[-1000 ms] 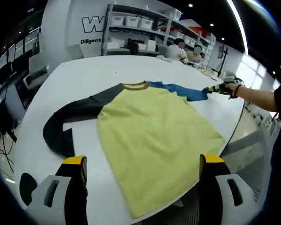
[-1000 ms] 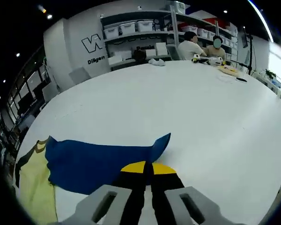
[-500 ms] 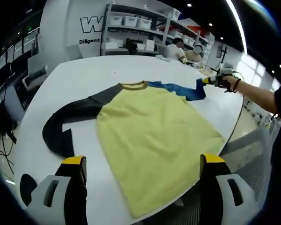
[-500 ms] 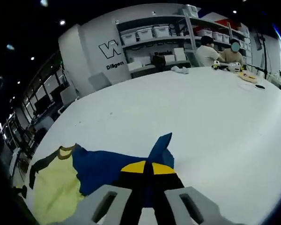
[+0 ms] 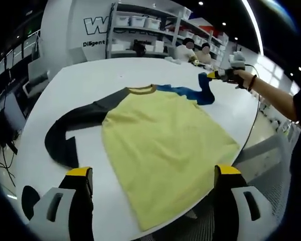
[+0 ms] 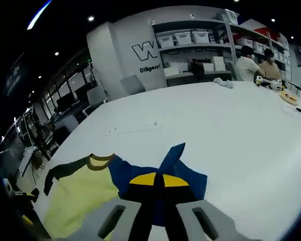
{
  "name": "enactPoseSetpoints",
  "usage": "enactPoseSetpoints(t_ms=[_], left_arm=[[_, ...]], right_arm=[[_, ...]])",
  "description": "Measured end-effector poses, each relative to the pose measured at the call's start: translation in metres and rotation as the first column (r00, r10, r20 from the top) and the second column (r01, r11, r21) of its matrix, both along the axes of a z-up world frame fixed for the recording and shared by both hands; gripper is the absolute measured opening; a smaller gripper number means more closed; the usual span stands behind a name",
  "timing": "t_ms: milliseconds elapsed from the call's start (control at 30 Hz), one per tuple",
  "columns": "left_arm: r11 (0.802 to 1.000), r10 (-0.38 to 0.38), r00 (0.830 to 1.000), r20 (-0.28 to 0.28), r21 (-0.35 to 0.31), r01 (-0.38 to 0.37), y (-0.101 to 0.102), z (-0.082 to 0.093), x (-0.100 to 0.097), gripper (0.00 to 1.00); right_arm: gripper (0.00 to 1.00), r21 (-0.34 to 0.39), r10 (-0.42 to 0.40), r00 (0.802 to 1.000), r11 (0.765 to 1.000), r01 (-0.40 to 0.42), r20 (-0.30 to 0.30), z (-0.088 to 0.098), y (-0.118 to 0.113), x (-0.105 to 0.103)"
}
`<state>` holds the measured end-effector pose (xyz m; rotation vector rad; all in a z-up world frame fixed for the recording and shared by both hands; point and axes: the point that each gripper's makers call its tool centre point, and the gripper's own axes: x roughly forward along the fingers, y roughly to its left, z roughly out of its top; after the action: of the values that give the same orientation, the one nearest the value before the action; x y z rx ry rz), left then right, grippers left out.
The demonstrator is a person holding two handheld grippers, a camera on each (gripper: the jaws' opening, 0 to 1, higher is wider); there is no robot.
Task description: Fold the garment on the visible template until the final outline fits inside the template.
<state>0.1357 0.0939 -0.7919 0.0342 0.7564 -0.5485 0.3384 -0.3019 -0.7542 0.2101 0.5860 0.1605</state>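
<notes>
- The right gripper point(image 6: 158, 187) has its jaws pressed together on the cuff of the blue sleeve point(image 6: 163, 168), which rises between the yellow-tipped jaws as a point of fabric.
- In the left gripper view, that same right gripper point(image 5: 216, 76) is held out over the far side of the white table point(image 5: 90, 78) by an outstretched arm point(image 5: 271, 98) (a dark band sits at the wrist), with the blue sleeve point(image 5: 193, 93) lifted off the tabletop toward it.
- The left gripper point(image 5: 151, 193) hangs back at the table's near edge, jaws spread wide and holding nothing.
- The garment point(image 5: 160, 143) lies flat on the table, yellow body spread out, brown collar point(image 5: 143, 90) toward the far side, and the dark sleeve point(image 5: 72, 128) curving off to the view's left.
- Shelving with white bins point(image 6: 183, 37) stands against the far wall, and two seated people point(image 6: 248, 63) are at the table's far end, well apart from the garment.
</notes>
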Motion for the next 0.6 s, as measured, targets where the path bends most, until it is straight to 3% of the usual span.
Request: enactPoseSetpoints(t_ms=[400, 600], left_arm=[[1.000, -0.015, 1.000, 0.018, 0.004, 0.015, -0.001, 0.003, 0.001, 0.99], [1.000, -0.016, 0.999, 0.030, 0.006, 0.016, -0.001, 0.004, 0.002, 0.99]], right_arm=[[0.00, -0.019, 0.122, 0.992, 0.992, -0.122, 0.028, 0.019, 0.061, 0.015], [0.00, -0.041, 0.207, 0.978, 0.978, -0.205, 0.038, 0.026, 0.102, 0.017]])
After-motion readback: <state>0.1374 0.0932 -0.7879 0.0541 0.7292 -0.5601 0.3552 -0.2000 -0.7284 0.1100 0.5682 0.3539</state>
